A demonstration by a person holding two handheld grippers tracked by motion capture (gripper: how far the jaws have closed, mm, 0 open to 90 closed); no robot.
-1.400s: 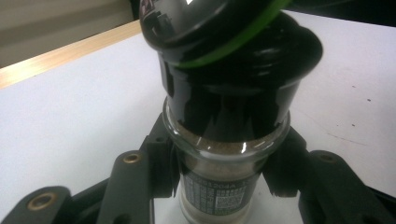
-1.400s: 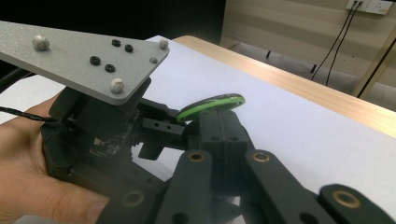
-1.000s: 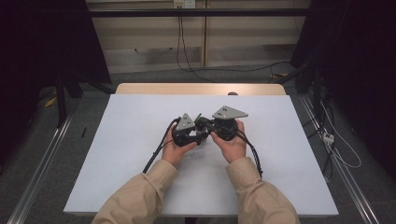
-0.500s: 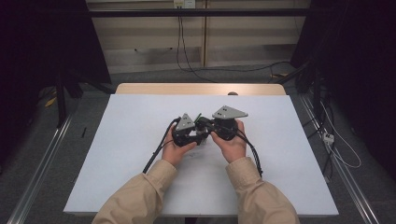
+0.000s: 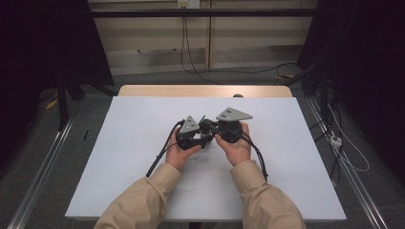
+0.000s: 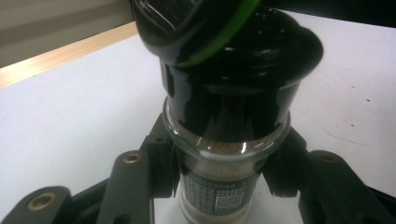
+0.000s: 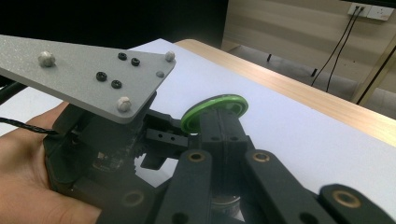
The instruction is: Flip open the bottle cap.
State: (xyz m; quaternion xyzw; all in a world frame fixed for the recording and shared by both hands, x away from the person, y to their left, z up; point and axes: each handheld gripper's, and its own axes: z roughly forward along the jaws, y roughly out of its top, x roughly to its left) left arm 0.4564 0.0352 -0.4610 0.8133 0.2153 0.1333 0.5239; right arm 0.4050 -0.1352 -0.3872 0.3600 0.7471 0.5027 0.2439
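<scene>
A small glass spice jar (image 6: 219, 191) with brown powder and a black cap (image 6: 233, 93) stands between the jaws of my left gripper (image 6: 224, 158), which is shut on the glass body. The cap's green-rimmed flip lid (image 7: 212, 108) is tilted up, and my right gripper (image 7: 223, 130) is shut on its edge. In the high view the left gripper (image 5: 193, 136) and the right gripper (image 5: 224, 130) meet at the middle of the white table (image 5: 119, 143), with the jar (image 5: 206, 130) between them. The left gripper's grey plate (image 7: 84, 65) is close in the right gripper view.
A wooden strip (image 5: 205, 90) runs along the table's far edge. Black cables (image 5: 160, 157) trail from both grippers across the tabletop toward the person. Metal rails (image 5: 43, 167) flank the table on the floor, and wall cables (image 5: 184, 43) hang behind.
</scene>
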